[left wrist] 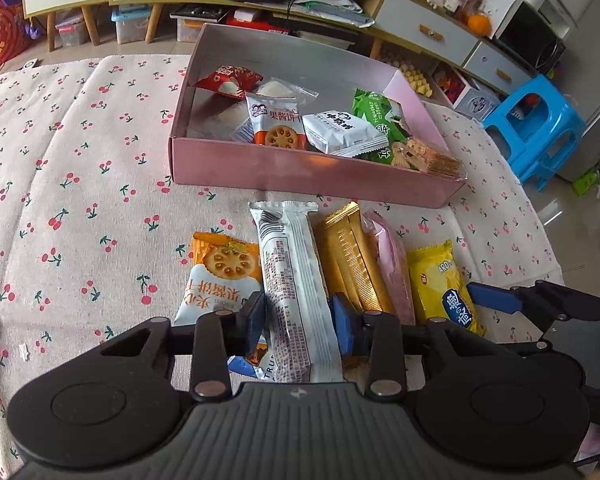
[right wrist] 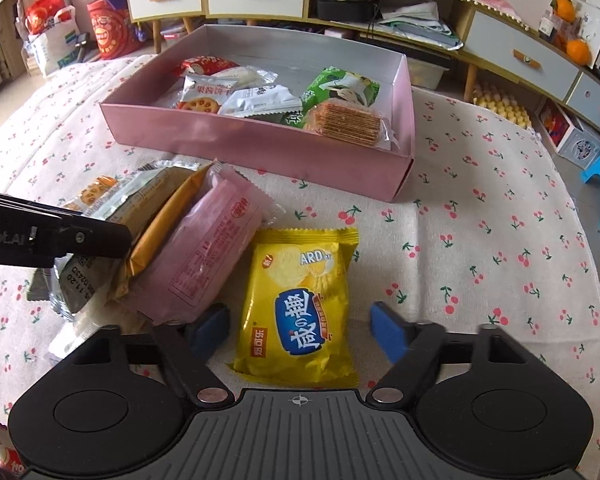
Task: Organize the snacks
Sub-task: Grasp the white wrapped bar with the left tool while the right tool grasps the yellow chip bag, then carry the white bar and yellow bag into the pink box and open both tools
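Snacks [left wrist: 296, 280] lie at 6 o'clock of pink box [left wrist: 300, 172]; your left gripper [left wrist: 298, 318] pinches white bar for boxing; right gripper [right wrist: 300, 328] spread, straddling yellow packet [right wrist: 300, 304], pads not touching.

Glossy plastic snack wrappers [right wrist: 300, 300]; matt cloth [left wrist: 80, 200] (cherry print); box [left wrist: 300, 172] probably cardboard.

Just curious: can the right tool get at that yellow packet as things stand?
Probably yes. The right tool is open astride the yellow packet, nothing lies on the packet, and the pink packet sits just beside it.
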Demonstrator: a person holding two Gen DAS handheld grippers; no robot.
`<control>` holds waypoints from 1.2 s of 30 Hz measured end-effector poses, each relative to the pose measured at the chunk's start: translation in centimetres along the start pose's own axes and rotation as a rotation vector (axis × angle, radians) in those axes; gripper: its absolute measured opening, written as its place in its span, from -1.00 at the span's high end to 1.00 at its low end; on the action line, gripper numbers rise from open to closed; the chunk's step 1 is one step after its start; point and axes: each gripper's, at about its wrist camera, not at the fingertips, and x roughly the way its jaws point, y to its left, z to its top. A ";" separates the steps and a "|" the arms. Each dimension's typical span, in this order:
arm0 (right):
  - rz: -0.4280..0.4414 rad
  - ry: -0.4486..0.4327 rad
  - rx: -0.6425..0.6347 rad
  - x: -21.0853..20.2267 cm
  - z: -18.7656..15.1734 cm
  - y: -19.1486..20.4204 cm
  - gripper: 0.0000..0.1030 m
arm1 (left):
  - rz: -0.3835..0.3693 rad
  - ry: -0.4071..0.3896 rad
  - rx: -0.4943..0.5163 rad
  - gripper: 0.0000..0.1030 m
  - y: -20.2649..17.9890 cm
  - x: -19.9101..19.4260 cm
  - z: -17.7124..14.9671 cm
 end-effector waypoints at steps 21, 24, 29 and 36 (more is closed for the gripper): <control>0.089 0.046 0.199 -2.6 1.2 -2.3 0.01 | -0.026 -0.037 -0.074 0.48 1.4 -2.6 0.7; 0.107 0.029 0.239 -3.3 1.5 -3.3 0.01 | -0.027 -0.051 -0.105 0.48 1.8 -3.0 0.9; 0.121 0.003 0.321 -4.1 2.3 -5.2 0.01 | -0.053 -0.074 -0.142 0.48 2.4 -3.6 2.4; 0.169 -0.036 0.435 -4.7 5.2 -6.9 0.01 | -0.154 -0.024 -0.213 0.49 3.2 -3.8 4.2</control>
